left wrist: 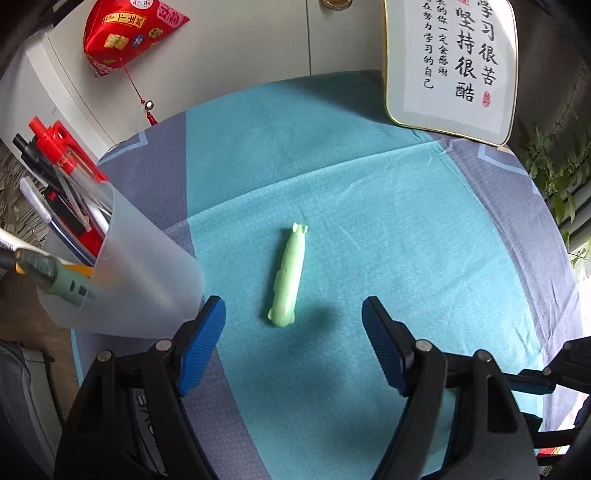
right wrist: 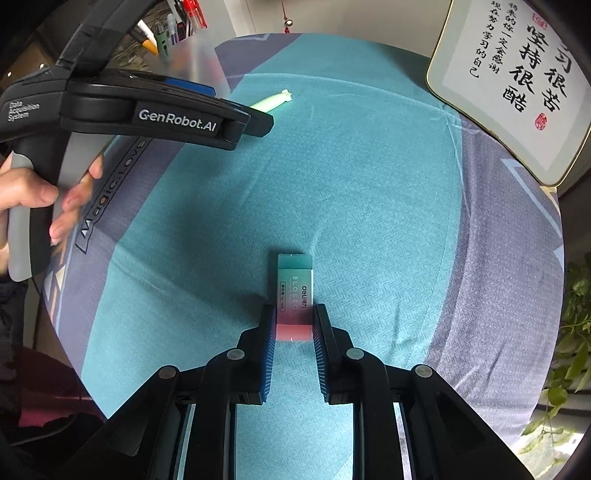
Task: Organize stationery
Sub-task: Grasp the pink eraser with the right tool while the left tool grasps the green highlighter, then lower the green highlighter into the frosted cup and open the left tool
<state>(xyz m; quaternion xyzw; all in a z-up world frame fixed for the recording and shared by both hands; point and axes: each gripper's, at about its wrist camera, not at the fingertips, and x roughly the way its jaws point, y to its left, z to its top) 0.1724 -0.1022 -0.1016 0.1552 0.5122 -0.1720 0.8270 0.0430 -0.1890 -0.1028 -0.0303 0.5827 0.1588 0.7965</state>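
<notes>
A pale green, rocket-shaped pen point(left wrist: 286, 277) lies on the teal tablecloth point(left wrist: 388, 206). My left gripper point(left wrist: 293, 302) hovers over its near end, open, with the blue pads wide apart and clear of it. In the right wrist view the pen point(right wrist: 275, 99) shows past the left gripper's body. A teal-and-pink eraser point(right wrist: 295, 280) in a printed sleeve lies flat on the cloth. My right gripper point(right wrist: 294, 310) is shut on it, both pads pressing the sides of its pink end. A frosted pen cup point(left wrist: 136, 280) holding several pens stands to the left.
A framed calligraphy plaque point(left wrist: 450, 62) leans at the back right of the round table. A red hanging ornament point(left wrist: 125, 33) is on the wall behind. Green plant leaves point(right wrist: 576, 332) reach in at the right edge. A person's hand point(right wrist: 33, 195) grips the left tool's handle.
</notes>
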